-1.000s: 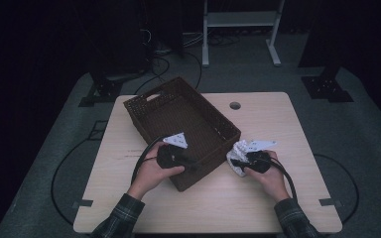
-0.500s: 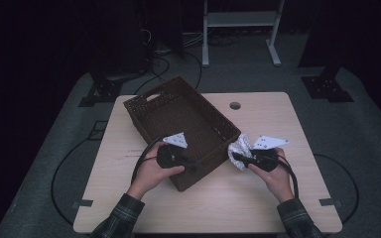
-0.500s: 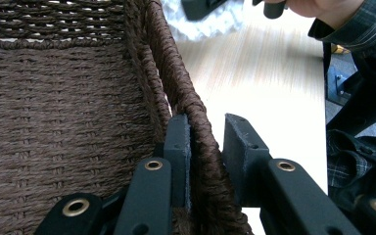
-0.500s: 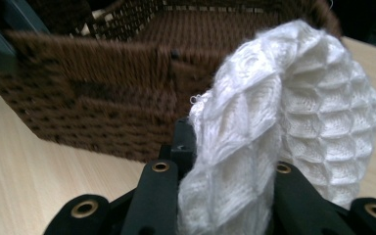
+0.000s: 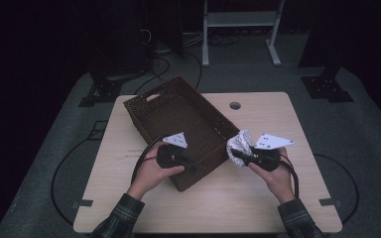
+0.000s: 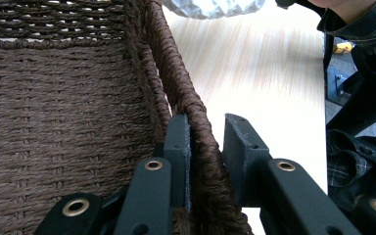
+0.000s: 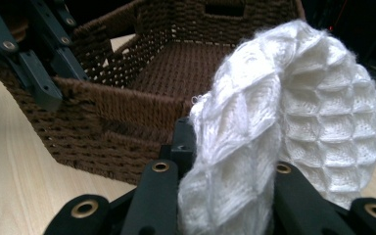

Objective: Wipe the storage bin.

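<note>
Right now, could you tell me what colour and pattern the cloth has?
The cloth is white, knitted in a raised diamond pattern; it shows best in the right gripper view.

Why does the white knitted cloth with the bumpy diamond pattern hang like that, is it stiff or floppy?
Probably floppy: the white knitted cloth with the bumpy diamond pattern folds and droops over the right gripper, which pinches it. It looks light, since one small pinch holds it up. Its fuzzy knit likely won't slip easily.

No text, label or number can be read anywhere.
</note>
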The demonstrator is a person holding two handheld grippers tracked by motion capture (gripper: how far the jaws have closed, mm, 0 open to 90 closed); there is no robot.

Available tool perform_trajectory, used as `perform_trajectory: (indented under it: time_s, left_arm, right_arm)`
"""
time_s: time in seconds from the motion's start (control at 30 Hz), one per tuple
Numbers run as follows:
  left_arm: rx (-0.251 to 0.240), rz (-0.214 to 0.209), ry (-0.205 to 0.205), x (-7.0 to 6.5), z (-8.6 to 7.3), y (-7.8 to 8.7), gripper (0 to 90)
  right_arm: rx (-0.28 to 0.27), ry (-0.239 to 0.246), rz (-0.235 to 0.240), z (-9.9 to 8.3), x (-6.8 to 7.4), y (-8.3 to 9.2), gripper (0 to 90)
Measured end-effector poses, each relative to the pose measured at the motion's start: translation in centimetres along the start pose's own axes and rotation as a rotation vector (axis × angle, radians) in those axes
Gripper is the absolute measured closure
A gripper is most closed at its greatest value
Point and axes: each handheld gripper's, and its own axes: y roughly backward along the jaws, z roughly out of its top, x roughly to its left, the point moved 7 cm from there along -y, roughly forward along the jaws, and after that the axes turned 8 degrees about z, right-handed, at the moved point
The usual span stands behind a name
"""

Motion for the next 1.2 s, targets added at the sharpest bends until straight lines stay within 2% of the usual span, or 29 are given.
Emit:
perform_trajectory:
  time_s: [0.17, 0.67, 0.93, 1.2]
  left_arm:
    - [0.000, 0.001, -0.003, 0.0, 0.0, 0.0, 71.7]
    - [0.000, 0.001, 0.000, 0.0, 0.0, 0.0, 71.7]
    - [0.000, 0.000, 0.000, 0.0, 0.0, 0.0, 71.7]
    - [0.001, 0.000, 0.000, 0.0, 0.0, 0.0, 71.7]
  right_arm:
    - [0.008, 0.005, 0.014, -0.1, 0.3, -0.5, 75.2]
    - [0.083, -0.051, 0.039, -2.8, -0.5, -2.8, 75.3]
    - [0.114, -0.054, 0.045, -3.5, -0.6, -3.3, 75.2]
    - [0.177, -0.060, 0.059, -5.0, -0.4, -4.3, 75.1]
